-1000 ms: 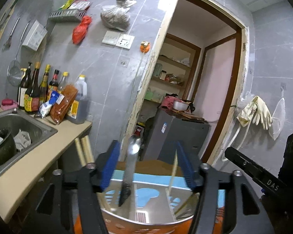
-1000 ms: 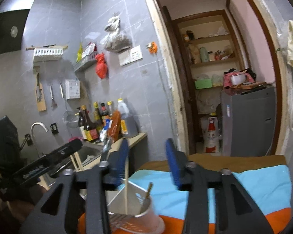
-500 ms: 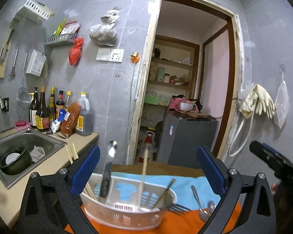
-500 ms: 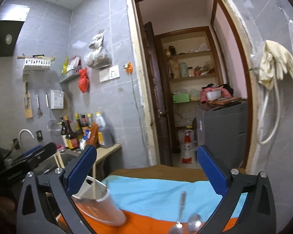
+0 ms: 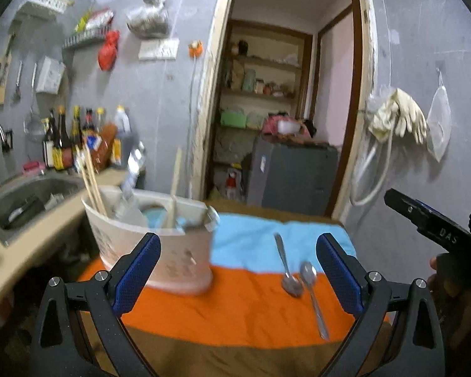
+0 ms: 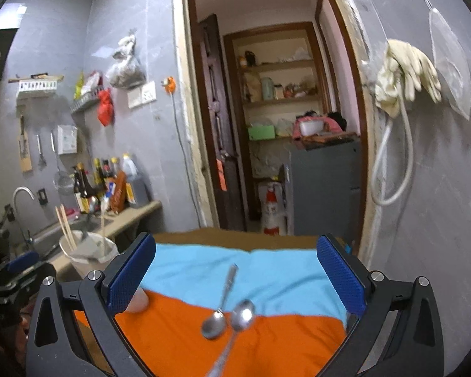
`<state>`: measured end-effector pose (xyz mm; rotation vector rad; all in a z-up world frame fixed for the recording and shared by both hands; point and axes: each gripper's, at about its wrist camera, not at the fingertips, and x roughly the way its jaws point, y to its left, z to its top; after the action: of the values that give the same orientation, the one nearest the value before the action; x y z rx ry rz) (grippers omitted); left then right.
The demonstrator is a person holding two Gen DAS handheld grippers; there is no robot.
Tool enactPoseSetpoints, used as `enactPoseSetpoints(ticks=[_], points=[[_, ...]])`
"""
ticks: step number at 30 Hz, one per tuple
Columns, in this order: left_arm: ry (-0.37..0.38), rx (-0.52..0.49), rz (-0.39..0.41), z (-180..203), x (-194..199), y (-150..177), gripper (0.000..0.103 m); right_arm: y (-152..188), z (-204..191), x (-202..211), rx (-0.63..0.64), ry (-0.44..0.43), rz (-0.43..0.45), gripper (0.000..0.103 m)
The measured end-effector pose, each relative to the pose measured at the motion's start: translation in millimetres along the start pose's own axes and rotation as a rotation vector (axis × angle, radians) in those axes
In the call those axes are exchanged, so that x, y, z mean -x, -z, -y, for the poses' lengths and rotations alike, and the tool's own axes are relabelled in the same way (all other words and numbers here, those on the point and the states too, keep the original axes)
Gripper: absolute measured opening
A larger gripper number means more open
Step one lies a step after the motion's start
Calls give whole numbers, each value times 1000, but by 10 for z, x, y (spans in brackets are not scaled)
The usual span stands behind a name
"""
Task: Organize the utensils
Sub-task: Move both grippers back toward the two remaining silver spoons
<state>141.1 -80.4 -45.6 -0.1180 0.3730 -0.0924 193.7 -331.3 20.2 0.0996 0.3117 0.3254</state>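
**Two spoons lie loose on the cloth; both tools spread wide and empty**

The left tool (image 5: 237,264) hangs above the near edge of the table (image 5: 267,216), its blue-padded jaws spread wide and grasping nothing. The white utensil holder (image 5: 155,245) stands on the orange part of the cloth (image 5: 235,308), ahead of the left jaw and partly behind it in the left wrist view. A pair of chopsticks (image 5: 92,182) leans out at the holder's left rim, a single pale chopstick (image 5: 174,188) stands nearer its middle, and a blurred metal utensil (image 5: 130,179) rises between them; its kind cannot be told.

Two spoons rest on the cloth to the right of the holder, well apart from it and inside the span of the left tool, closer to its right jaw. The first spoon (image 5: 286,264) has its bowl on the orange part and its handle running away onto the blue part. The second spoon (image 5: 312,295) lies just beside it, bowl next to bowl, with its handle pointing back toward the camera.

The right tool (image 6: 235,273) is likewise released, jaws wide, with nothing between the pads. In the right wrist view both spoons lie directly between its jaws and below them, their bowls touching or nearly so; the tool does not touch them. The holder sits far off to its left.
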Motion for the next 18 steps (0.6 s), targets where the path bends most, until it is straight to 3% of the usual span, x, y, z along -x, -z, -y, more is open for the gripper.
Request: enactPoseSetpoints(ticks=[9,18], points=[[11,33,-170,210,-452,370,97,395,373,-145,-36,31,-131,103],[49,43,-286,287,-899,430,96,603,517,-440,-71,28,-258,103]])
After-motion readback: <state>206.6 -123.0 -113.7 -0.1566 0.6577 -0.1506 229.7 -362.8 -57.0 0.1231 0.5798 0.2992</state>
